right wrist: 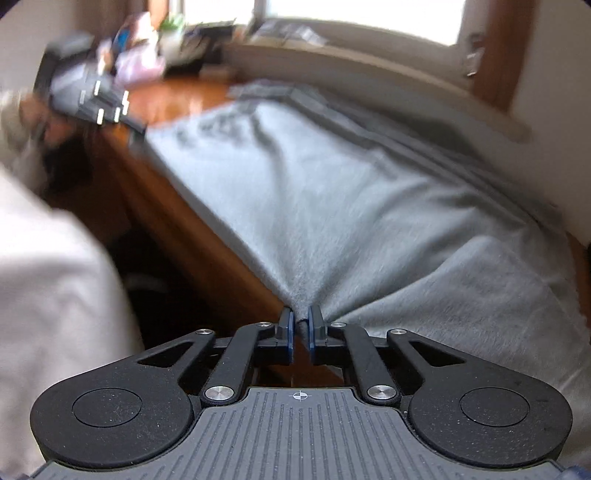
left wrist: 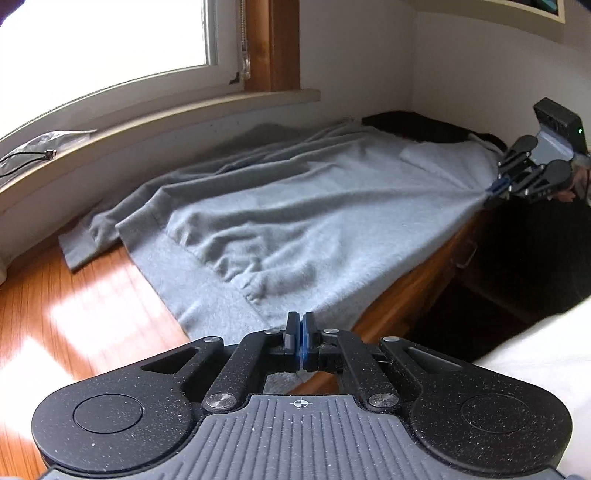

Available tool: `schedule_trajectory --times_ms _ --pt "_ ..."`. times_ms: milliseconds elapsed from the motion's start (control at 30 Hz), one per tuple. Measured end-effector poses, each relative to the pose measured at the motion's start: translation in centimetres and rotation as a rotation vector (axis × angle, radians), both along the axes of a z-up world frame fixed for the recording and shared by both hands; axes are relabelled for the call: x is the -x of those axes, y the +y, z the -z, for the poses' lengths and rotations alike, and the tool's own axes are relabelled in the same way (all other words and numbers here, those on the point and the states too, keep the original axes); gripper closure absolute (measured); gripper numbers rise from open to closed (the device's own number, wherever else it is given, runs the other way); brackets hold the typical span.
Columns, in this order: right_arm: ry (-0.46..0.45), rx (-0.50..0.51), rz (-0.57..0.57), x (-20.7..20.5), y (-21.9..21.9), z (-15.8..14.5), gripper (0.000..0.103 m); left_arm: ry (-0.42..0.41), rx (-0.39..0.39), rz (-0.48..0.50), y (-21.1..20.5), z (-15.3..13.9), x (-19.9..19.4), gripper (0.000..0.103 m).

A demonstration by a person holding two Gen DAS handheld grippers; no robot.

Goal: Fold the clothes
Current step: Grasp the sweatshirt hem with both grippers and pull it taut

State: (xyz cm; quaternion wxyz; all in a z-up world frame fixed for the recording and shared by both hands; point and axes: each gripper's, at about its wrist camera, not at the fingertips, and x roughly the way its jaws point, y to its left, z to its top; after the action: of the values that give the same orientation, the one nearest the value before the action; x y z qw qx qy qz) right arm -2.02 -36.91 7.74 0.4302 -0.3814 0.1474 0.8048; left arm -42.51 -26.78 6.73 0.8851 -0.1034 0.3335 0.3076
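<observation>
We see room in home: wooden table (left wrist: 92,295) under window (left wrist: 110,37) with wood trim, pale sill (left wrist: 184,110), white walls, framed picture (left wrist: 546,14) in corner, grey sweater (left wrist: 295,214) spread flat, household clutter (right wrist: 147,48) at table's far end.

Bare wooden tabletop (left wrist: 74,306) left of sweater (left wrist: 295,206), windowsill (left wrist: 184,110) behind.

Right wrist view motion-blurred; windowsill clutter (right wrist: 155,44) unreadable.

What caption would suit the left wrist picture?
Both grippers, left and right, pinch a grey sweater's near edge on a wooden table.
</observation>
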Motion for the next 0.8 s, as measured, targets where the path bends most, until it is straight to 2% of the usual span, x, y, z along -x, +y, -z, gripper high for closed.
schedule_trajectory --times_ms 33,100,200,267,333,400,433,567,600,667,700,800 --pt "-0.023 0.004 -0.009 0.2 -0.1 0.4 0.095 -0.001 0.001 0.002 -0.2 0.1 0.0 0.102" --pt "-0.005 -0.008 0.003 -0.2 0.2 0.2 0.095 -0.001 -0.002 0.007 -0.5 0.2 0.0 0.102" --pt "0.01 -0.027 0.011 -0.8 0.6 -0.3 0.095 0.015 -0.023 -0.004 -0.5 0.2 0.0 0.095" --pt "0.001 -0.032 0.012 -0.9 0.7 -0.5 0.095 0.018 -0.037 -0.011 -0.6 0.4 0.1 0.085" --pt "-0.005 -0.03 0.011 -0.9 0.7 -0.6 0.095 0.018 -0.053 -0.015 -0.6 0.7 0.4 0.061" --pt "-0.005 -0.035 0.016 -0.8 0.6 -0.6 0.095 0.027 -0.069 -0.012 -0.9 1.0 0.5 0.049" --pt "-0.005 -0.038 0.019 -0.7 0.6 -0.5 0.095 0.033 -0.07 -0.003 -1.1 1.2 0.5 0.049" --pt "-0.002 -0.051 0.032 -0.5 0.6 -0.4 0.095 0.065 -0.093 0.022 -1.4 1.8 0.5 0.049" --pt "0.0 -0.057 0.035 -0.5 0.6 -0.5 0.095 0.069 -0.096 0.025 -1.4 1.9 0.5 0.054" --pt "0.005 -0.073 0.042 -0.7 0.7 -0.7 0.095 0.062 -0.088 0.027 -1.2 1.9 0.8 0.071" --pt "0.009 -0.078 0.045 -0.7 0.6 -0.9 0.095 0.056 -0.074 0.033 -1.0 1.8 1.1 0.091" --pt "0.017 -0.051 0.032 -0.7 0.5 -0.7 0.095 0.049 -0.047 0.046 -1.0 1.5 1.7 0.094"
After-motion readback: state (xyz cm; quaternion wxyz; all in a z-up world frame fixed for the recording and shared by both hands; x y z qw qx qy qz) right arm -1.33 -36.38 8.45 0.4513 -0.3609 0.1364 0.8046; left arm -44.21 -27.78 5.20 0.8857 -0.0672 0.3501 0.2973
